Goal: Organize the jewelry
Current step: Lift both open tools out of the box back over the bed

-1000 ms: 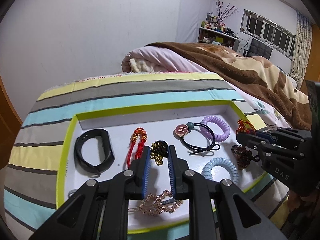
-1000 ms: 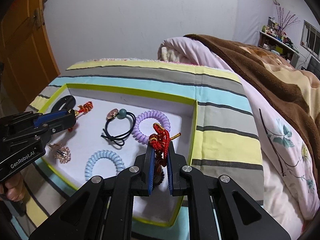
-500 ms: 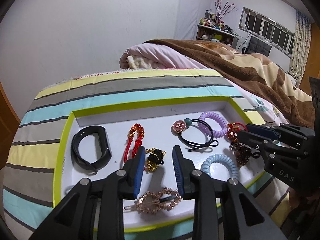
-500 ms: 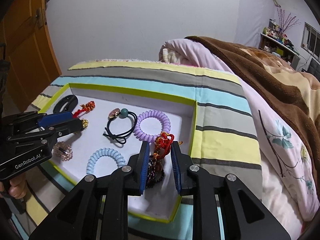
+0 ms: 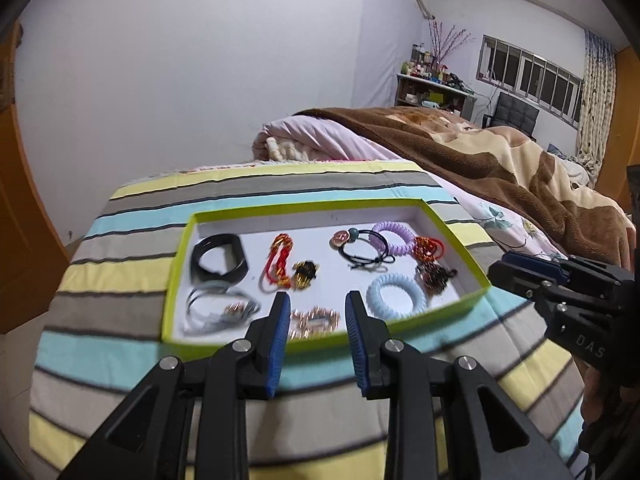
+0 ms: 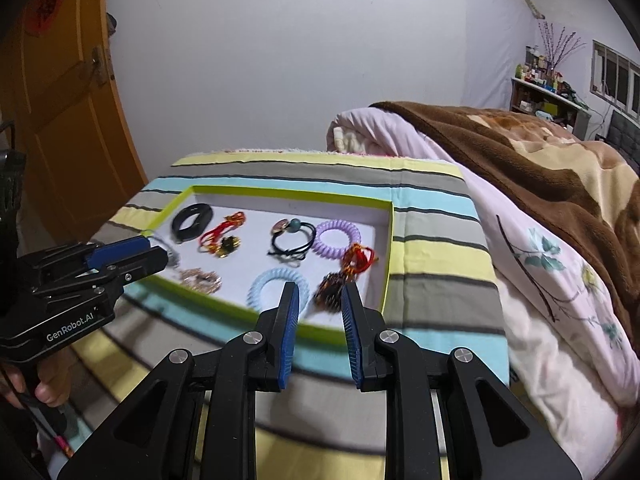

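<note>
A green-rimmed white tray [image 5: 176,256] [image 6: 387,248] lies on the striped bedspread and holds jewelry: a black band [image 5: 218,258], a red cord bracelet [image 5: 278,256], a black hair tie [image 5: 366,246], a purple coil [image 5: 392,236], a blue coil [image 5: 396,296], a red knot charm [image 6: 358,258], a dark bead bracelet [image 6: 330,294] and a gold hair clip [image 5: 314,322]. My left gripper [image 5: 316,308] is open and empty, back at the tray's near edge. My right gripper [image 6: 318,298] is open and empty, near the tray's right front corner.
A brown and pink blanket [image 5: 460,152] is heaped on the bed to the right. An orange door [image 6: 68,100] stands at the left. A shelf and windows [image 5: 520,72] are far behind.
Both grippers opened and let go of their pieces: the left a black-gold charm, the right the red knot charm. Both then pulled back and up from the tray.
</note>
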A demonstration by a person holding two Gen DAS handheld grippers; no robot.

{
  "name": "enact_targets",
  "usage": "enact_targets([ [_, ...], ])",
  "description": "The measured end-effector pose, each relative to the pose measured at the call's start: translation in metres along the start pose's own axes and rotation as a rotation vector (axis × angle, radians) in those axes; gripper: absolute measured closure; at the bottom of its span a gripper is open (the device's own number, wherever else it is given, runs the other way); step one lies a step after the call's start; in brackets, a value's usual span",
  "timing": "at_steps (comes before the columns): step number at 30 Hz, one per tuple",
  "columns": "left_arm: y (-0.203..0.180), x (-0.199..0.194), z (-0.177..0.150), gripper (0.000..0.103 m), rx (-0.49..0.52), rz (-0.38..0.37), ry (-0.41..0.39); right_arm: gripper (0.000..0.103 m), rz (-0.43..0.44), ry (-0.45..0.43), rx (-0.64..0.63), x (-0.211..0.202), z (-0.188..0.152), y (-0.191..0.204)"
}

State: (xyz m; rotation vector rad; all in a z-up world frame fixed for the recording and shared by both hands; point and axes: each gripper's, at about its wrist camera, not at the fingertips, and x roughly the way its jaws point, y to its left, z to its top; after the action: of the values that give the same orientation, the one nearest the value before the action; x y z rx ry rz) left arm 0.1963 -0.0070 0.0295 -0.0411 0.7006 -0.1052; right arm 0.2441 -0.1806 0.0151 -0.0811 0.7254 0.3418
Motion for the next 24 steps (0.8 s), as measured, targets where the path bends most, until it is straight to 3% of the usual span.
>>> enact_targets([
  [15, -0.01, -0.093, -0.046, 0.073, 0.012, 0.047, -0.097, 0.08, 0.002, -0.088, -0.001, -0.089, -0.045, 0.038],
  [24, -0.013, -0.13, -0.076, 0.072, -0.027, 0.066, -0.129, 0.08, 0.009, -0.087, 0.004, -0.121, -0.079, 0.049],
])
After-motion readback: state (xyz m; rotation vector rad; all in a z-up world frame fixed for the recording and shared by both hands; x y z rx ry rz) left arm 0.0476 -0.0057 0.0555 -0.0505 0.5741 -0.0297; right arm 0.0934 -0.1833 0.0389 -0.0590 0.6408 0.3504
